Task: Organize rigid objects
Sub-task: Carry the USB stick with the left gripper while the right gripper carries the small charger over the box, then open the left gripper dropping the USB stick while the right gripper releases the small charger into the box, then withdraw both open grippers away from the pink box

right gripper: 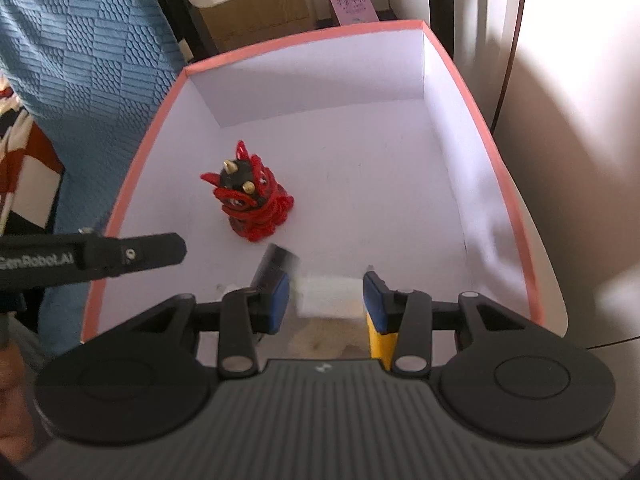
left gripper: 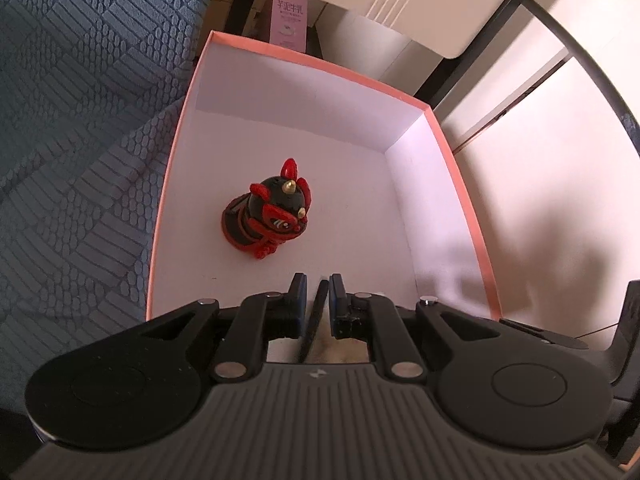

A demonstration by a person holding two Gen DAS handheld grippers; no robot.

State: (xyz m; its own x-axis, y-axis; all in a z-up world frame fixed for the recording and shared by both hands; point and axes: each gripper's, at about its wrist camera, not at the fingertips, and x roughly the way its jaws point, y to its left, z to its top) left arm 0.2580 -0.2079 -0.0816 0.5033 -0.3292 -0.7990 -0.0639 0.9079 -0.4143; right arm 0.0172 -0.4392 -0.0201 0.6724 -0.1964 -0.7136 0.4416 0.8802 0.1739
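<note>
A red-and-black horned figurine point(left gripper: 267, 216) point(right gripper: 249, 204) is seen standing upright on the white floor of a pink-rimmed box point(left gripper: 176, 136) point(right gripper: 140, 152), nearer its left wall and apart from all walls. The left gripper point(left gripper: 318, 280) is held over the near edge of the box, its jaws clenched on a thin dark flat object point(left gripper: 314, 320). The right gripper point(right gripper: 326, 286) is held released above the near floor, with a blurred white object point(right gripper: 326, 294) between its blue pads point(right gripper: 280, 294), contact not discernible.
</note>
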